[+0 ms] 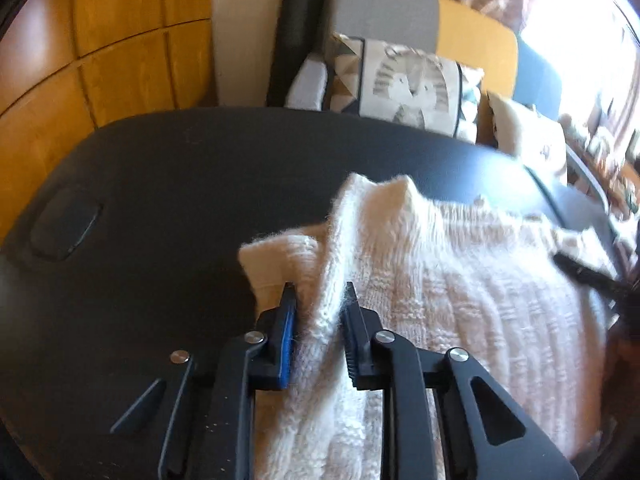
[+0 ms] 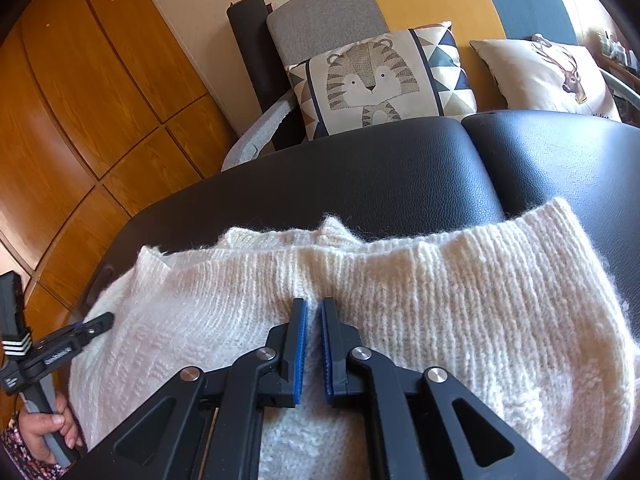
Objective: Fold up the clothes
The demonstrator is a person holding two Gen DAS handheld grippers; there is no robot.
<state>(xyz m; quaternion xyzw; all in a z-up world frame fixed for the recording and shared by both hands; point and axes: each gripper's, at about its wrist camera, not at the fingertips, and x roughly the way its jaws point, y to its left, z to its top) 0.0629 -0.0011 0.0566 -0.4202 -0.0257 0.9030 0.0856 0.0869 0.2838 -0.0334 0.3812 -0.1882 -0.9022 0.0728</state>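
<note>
A cream chunky-knit sweater lies spread on a black padded table. In the left wrist view my left gripper is at the sweater's left edge. Its jaws pinch a raised ridge of the knit, and a ribbed cuff or hem sticks out to the left of it. In the right wrist view my right gripper is shut, its tips resting on the middle of the sweater just below the ribbed hem. I see no fold between its pads. The left gripper shows at the sweater's left edge, held by a hand.
Behind the table stands a sofa with a tiger cushion and a deer cushion. Wooden cabinet doors fill the left side. A seam splits the table top into two pads. Bare black surface lies beyond and left of the sweater.
</note>
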